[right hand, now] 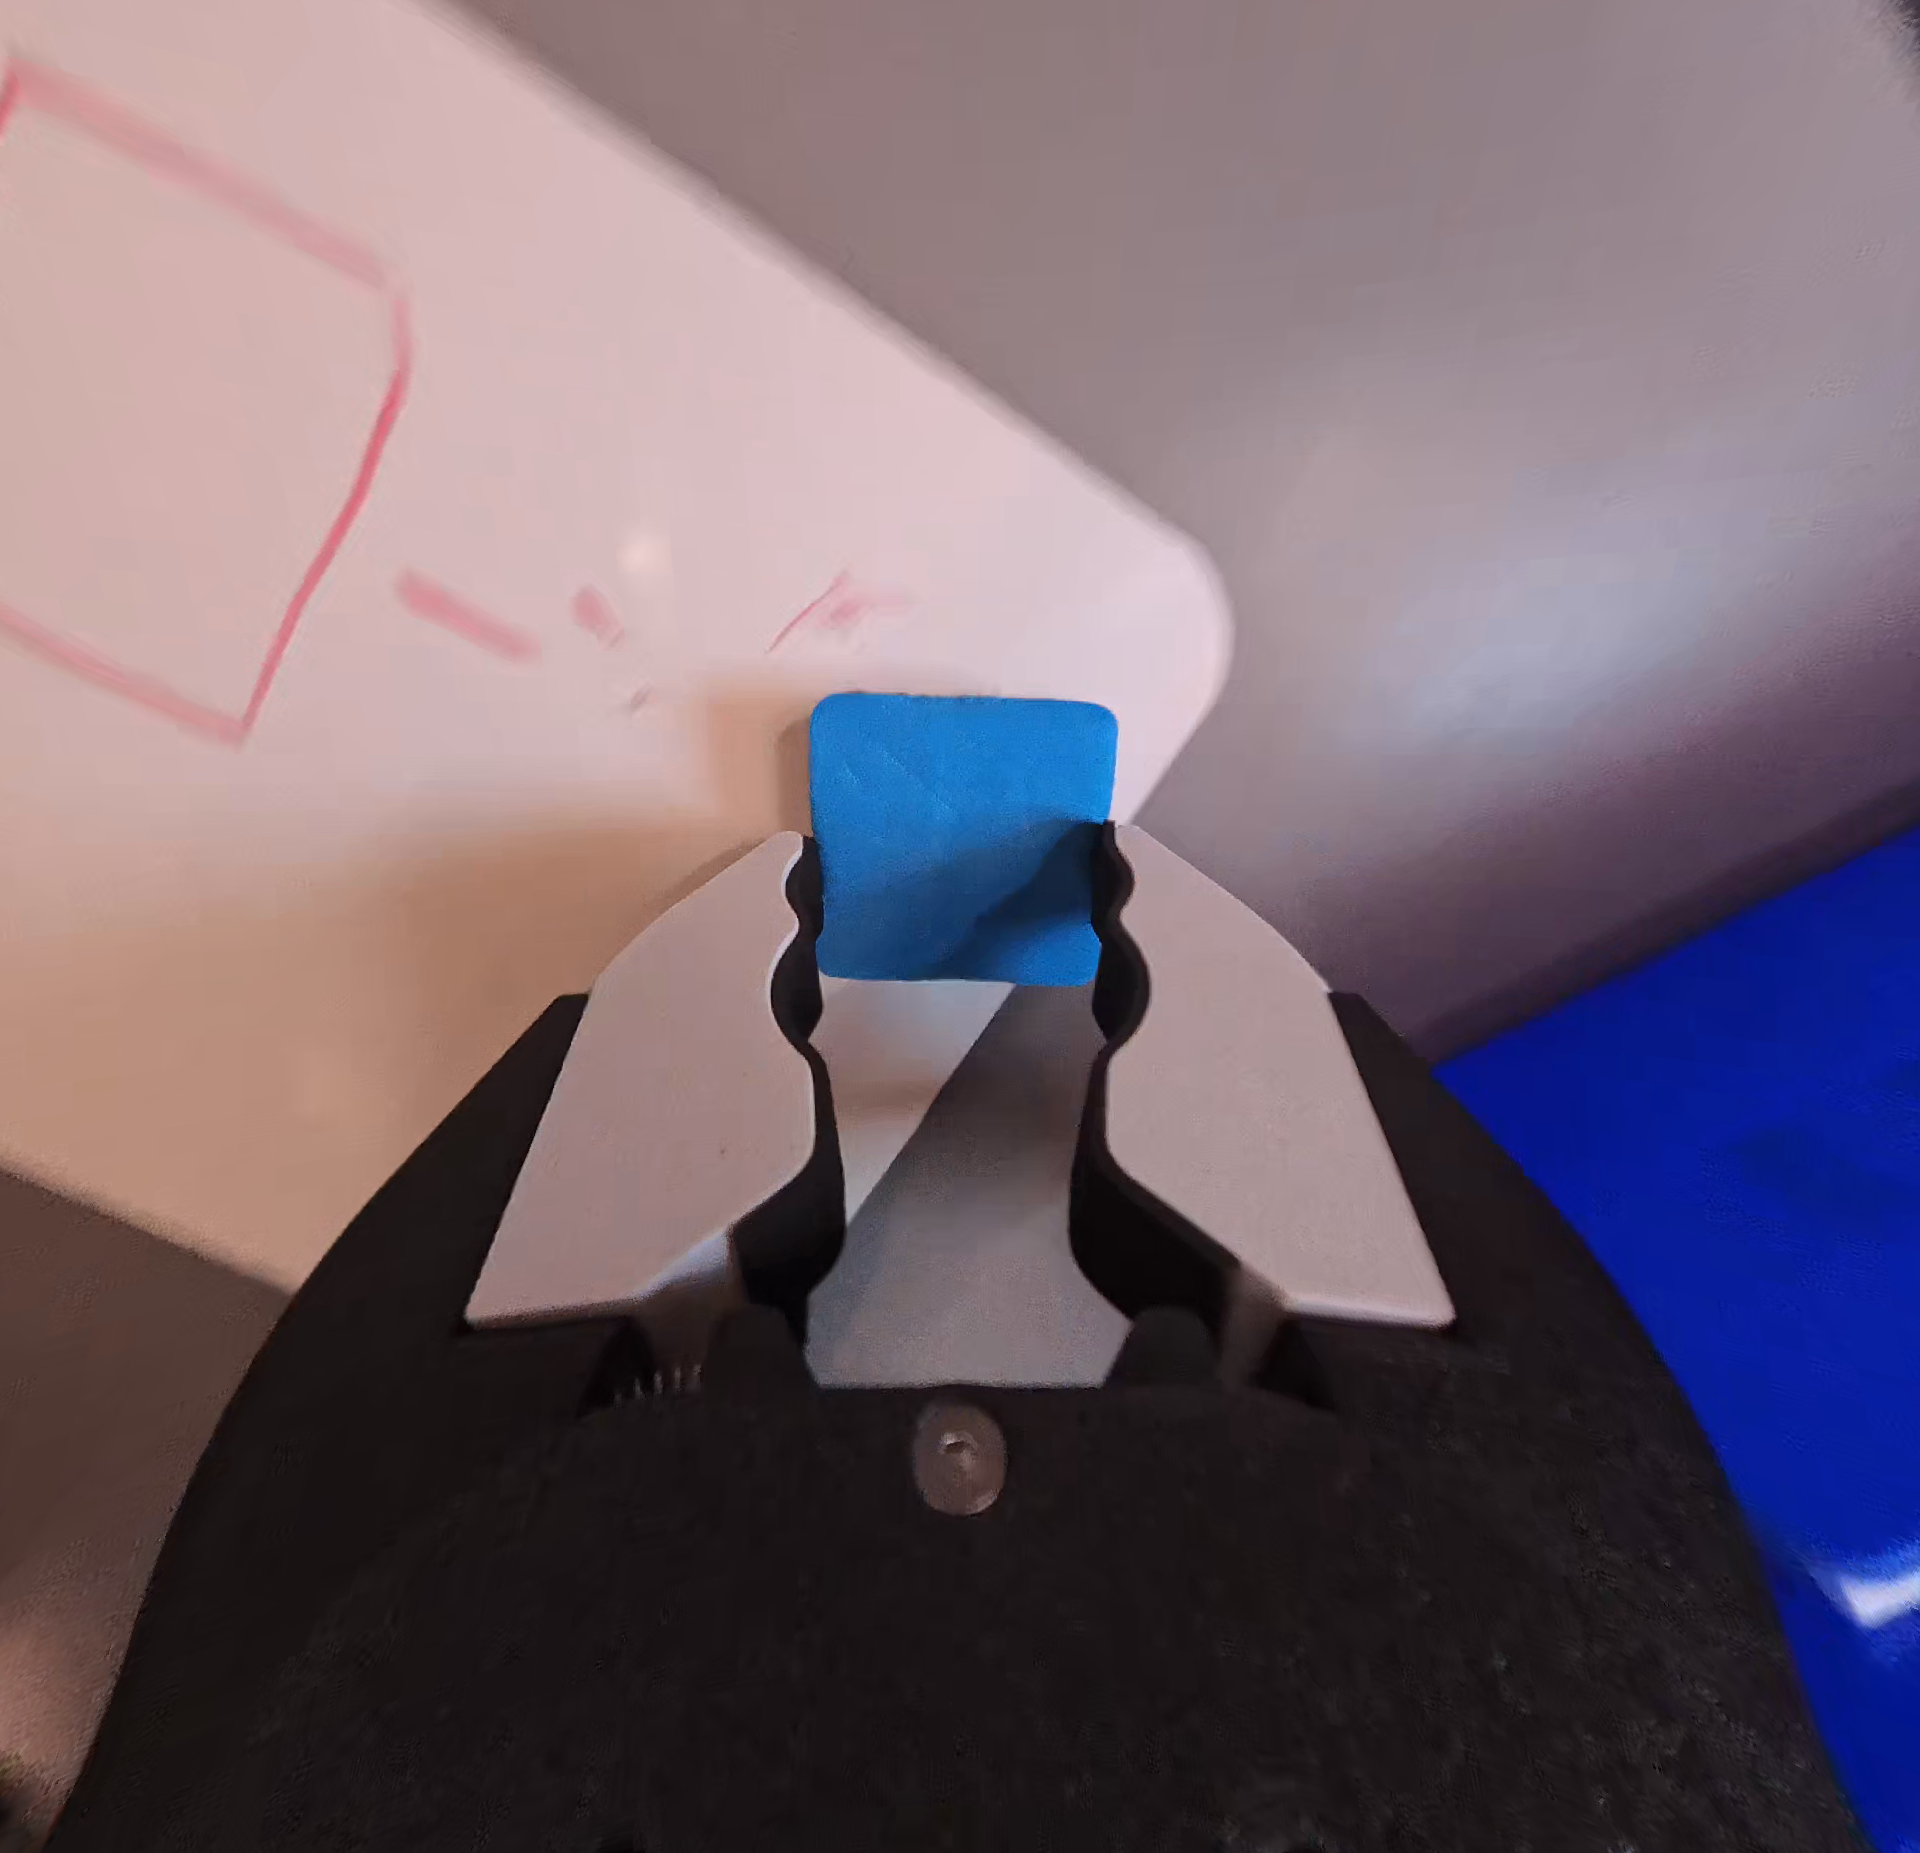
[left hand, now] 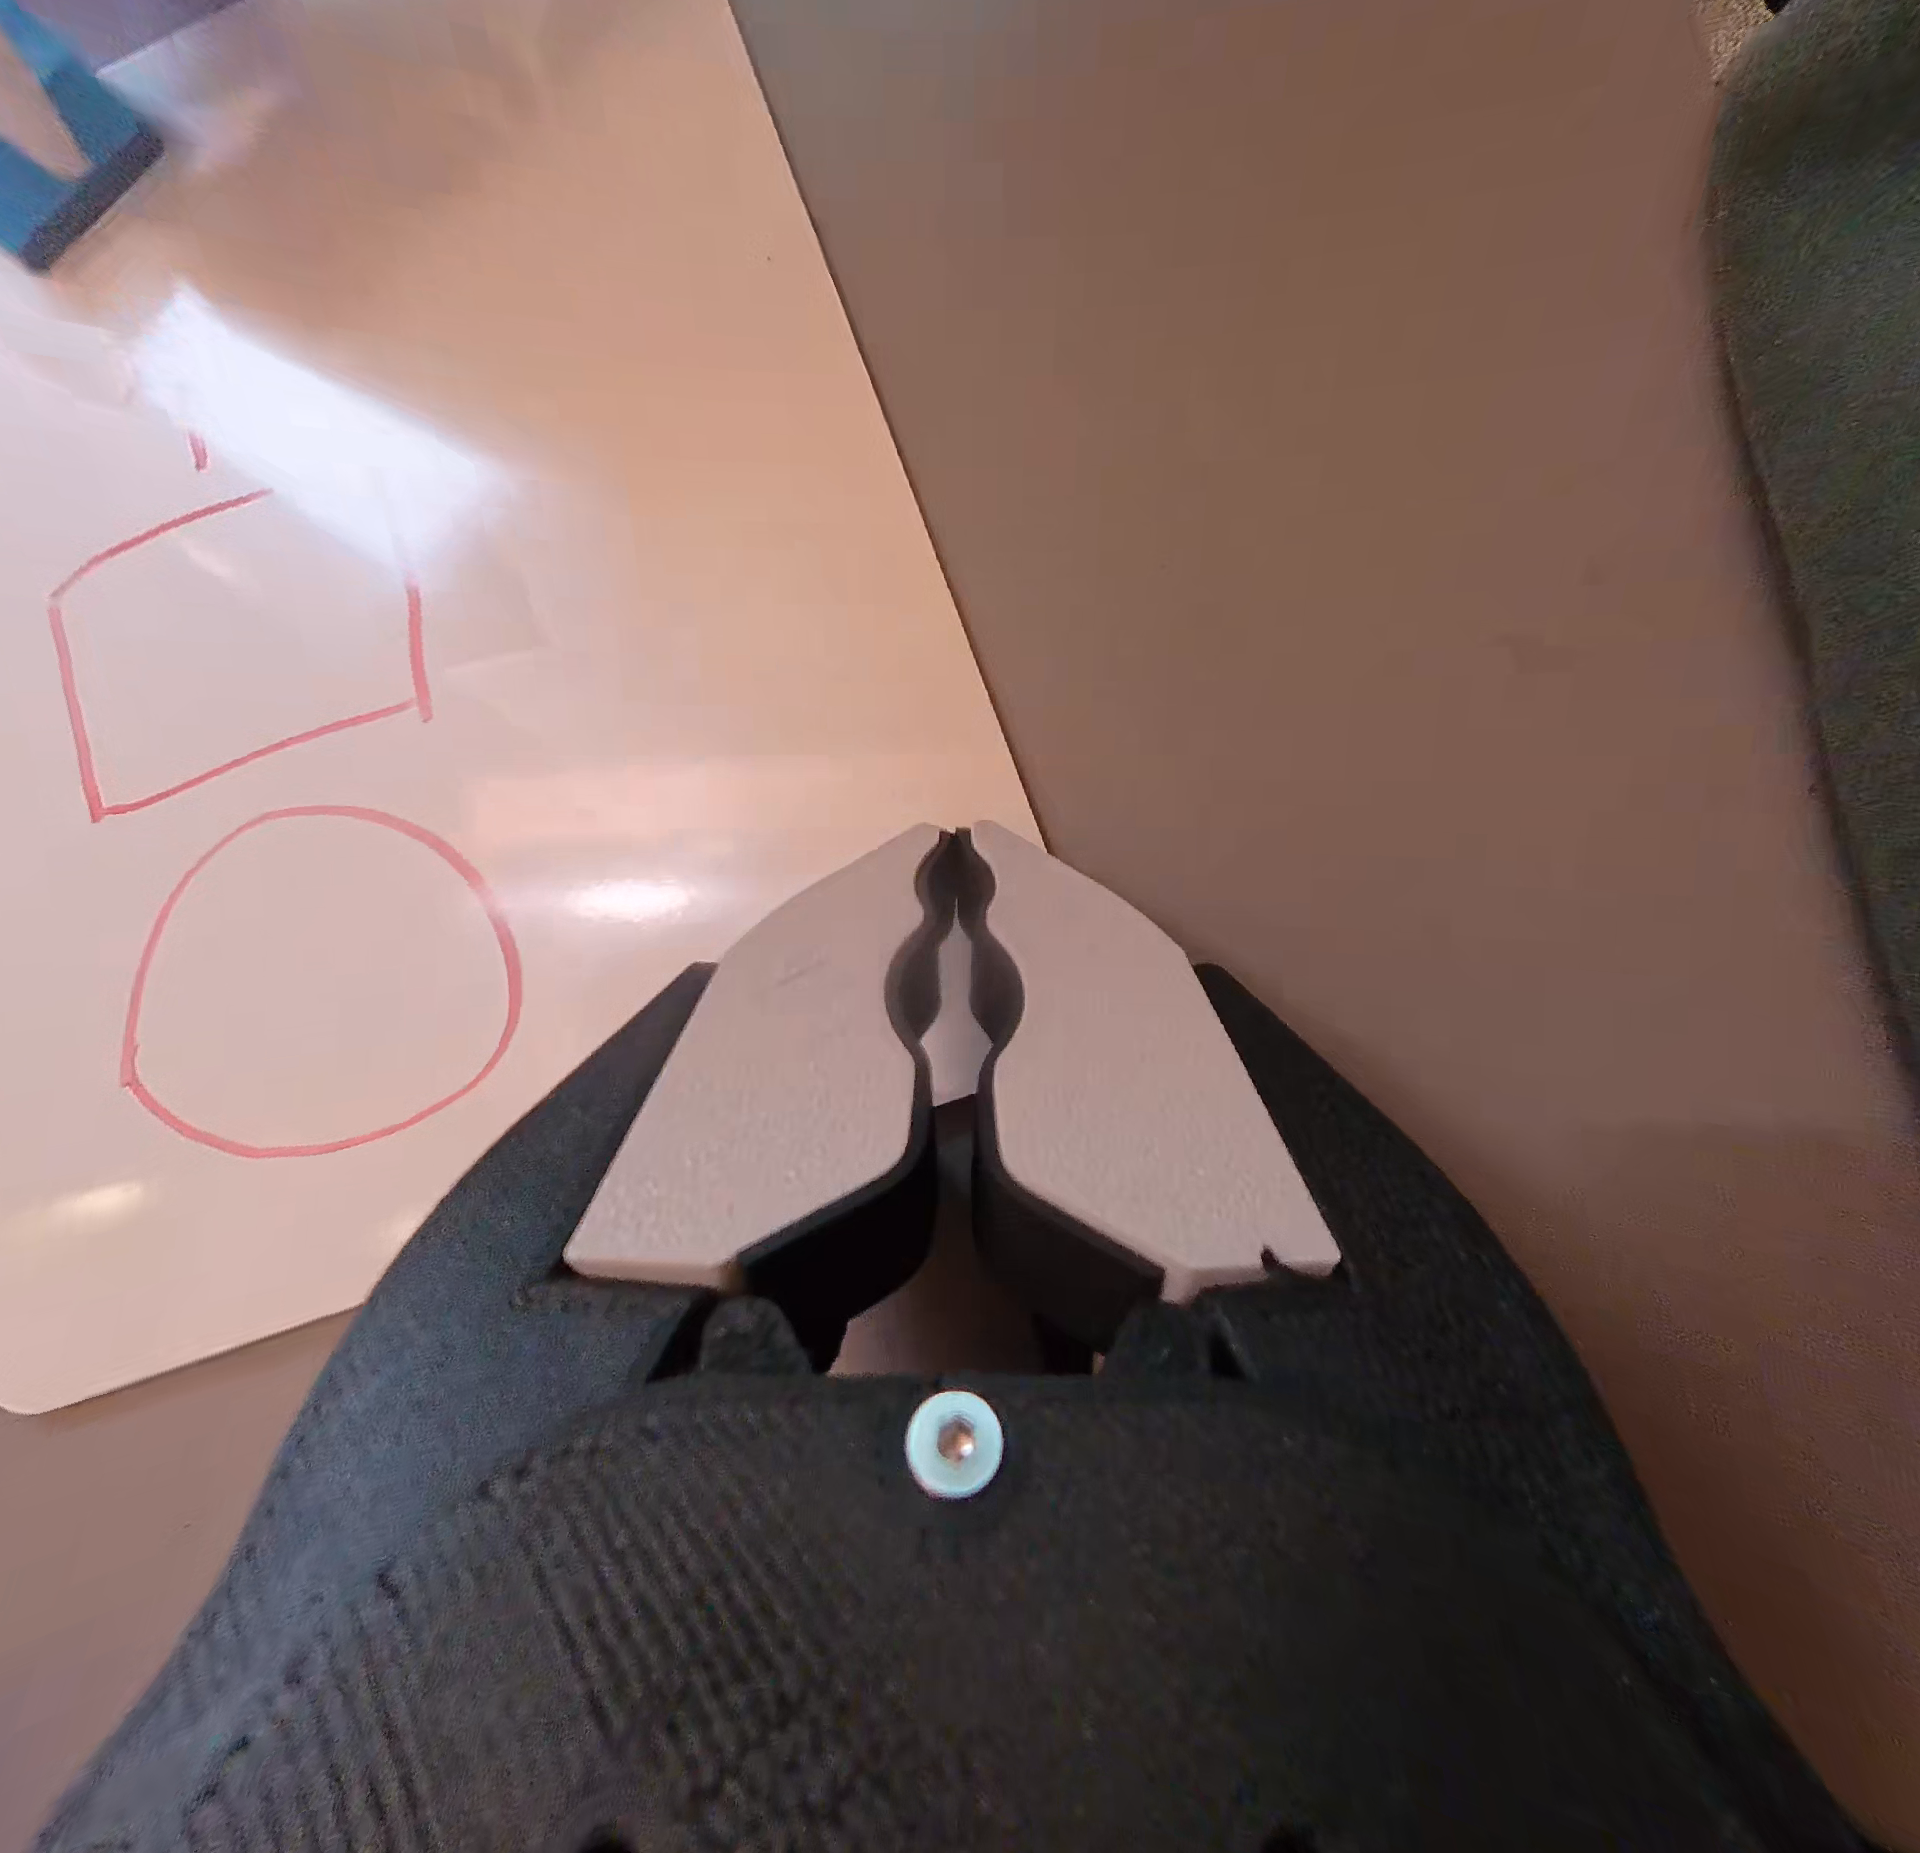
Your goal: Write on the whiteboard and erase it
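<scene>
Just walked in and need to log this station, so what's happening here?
A person works two handheld grippers over a whiteboard. The right gripper is shut on a blue eraser near the board's corner, where red marks look partly wiped. A red square and circle remain. The left gripper is shut and empty.

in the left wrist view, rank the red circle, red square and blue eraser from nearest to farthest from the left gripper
1. Red circle, just left of the left gripper.
2. Red square, beyond the circle.
3. Blue eraser, at the far top-left corner.
</scene>
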Demonstrator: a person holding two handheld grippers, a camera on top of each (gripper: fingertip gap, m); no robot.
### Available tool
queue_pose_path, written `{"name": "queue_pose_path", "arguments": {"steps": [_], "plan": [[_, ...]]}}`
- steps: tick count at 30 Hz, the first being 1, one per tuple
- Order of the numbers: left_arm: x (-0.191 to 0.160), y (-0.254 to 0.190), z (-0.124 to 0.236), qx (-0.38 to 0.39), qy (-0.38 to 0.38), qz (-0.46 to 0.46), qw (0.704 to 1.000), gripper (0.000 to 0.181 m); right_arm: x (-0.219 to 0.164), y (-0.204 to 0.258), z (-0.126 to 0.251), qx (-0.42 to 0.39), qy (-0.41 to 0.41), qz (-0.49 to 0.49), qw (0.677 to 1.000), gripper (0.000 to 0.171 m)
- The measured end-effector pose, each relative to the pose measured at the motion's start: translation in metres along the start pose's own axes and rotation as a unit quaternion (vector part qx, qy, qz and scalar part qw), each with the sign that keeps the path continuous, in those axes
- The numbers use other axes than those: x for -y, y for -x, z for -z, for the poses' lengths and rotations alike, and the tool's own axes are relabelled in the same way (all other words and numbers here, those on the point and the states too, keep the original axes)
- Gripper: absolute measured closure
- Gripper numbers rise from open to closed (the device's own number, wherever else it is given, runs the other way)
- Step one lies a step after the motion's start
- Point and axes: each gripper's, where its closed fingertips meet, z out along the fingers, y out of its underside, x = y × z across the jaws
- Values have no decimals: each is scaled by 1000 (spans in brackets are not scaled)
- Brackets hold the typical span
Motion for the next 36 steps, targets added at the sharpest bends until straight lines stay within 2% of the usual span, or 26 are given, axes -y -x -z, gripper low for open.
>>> {"name": "queue_pose_path", "arguments": {"steps": [3,6,9,12,15,18,19,21,23,24,27,30,31,33,35,36], "plan": [[0,0,0,-7,-2,2,1000,181,-24,50,10,37,56,80,995,120],[0,-1,0,-6,0,-2,1000,181,6,81,0,39,41,149,987,120],[0,-1,0,-1,-2,-2,1000,181,40,43,-13,20,13,89,996,120],[0,-1,0,2,-3,-4,1000,181,24,13,-8,5,33,46,998,120],[0,-1,0,-2,-5,-3,1000,181,3,51,0,30,69,102,992,120],[1,-1,0,-4,-4,-2,1000,181,25,91,-6,36,49,170,984,120],[1,-1,0,-2,-4,-3,1000,181,35,89,-10,36,39,168,984,120],[1,-1,0,0,-6,-3,1000,181,49,56,-15,21,24,113,993,120],[1,-1,0,1,-6,-3,1000,181,40,24,-13,10,28,63,998,120],[1,-1,0,1,-5,-3,1000,181,29,23,-10,10,36,64,997,120],[0,-1,0,-2,-3,0,1000,181,7,75,-1,41,66,147,986,120],[1,0,0,-9,1,14,1000,181,25,130,-5,46,60,239,968,120],[1,0,0,-9,2,17,1000,181,37,132,-9,45,54,245,967,120],[1,1,0,-5,1,21,1000,181,55,105,-16,43,39,192,980,120],[0,1,0,-3,1,22,1000,181,45,77,-14,38,40,151,987,120],[0,1,1,-3,0,22,1000,181,31,79,-9,40,50,157,986,120]]}}
